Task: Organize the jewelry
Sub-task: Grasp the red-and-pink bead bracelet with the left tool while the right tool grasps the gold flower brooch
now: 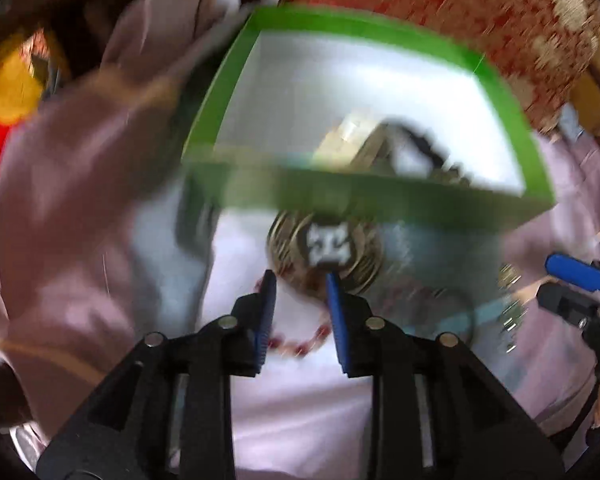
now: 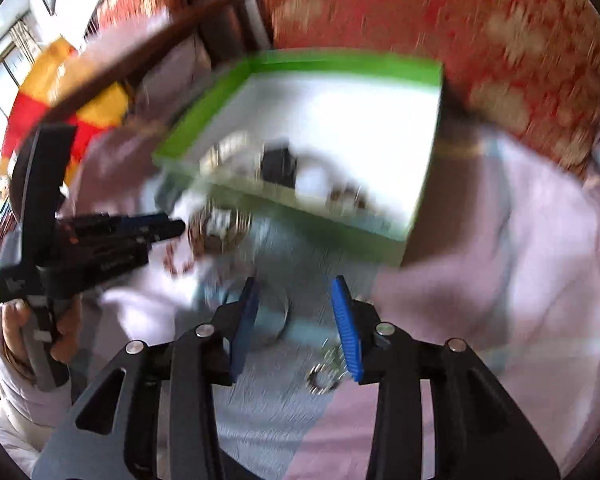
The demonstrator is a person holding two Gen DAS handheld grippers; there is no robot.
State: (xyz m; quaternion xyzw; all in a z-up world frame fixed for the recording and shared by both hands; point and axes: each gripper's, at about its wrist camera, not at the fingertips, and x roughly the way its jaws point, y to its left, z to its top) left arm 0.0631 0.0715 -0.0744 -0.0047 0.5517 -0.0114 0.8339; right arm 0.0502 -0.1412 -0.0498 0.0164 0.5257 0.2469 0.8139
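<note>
Both of our grippers are blurred by motion, so we read this moment with some caution. Our left gripper [image 1: 301, 280] has its 2 blue fingers apart, with nothing caught between them, and its tips sit just short of a stack of gold-toned bangles [image 1: 326, 256] lying on the pale cloth [image 1: 292, 400] right in front of the green-rimmed box [image 1: 216, 92]. A red beaded strand [image 1: 304, 344] lies on the cloth between and below those fingers. Our right gripper [image 2: 296, 286] also has its fingers parted and empty; a small silvery chain piece [image 2: 326, 368] lies on the cloth just beside its right finger, touching or nearly so, we cannot tell which. Inside the box, on its white floor, some jewelry already lies: a dark item [image 2: 278, 168] and a few small metallic pieces [image 2: 346, 198], too smeared to name. We judge the step in hand to be the left gripper's approach to the bangles, with several pieces still outside the box, so the task looks partly done. The next move calls for centering the fingers over the bangle stack's edge, closing firmly enough that the rings do not slide apart, then lifting over the near green wall. No brand, label or writing is legible in either view.
</note>
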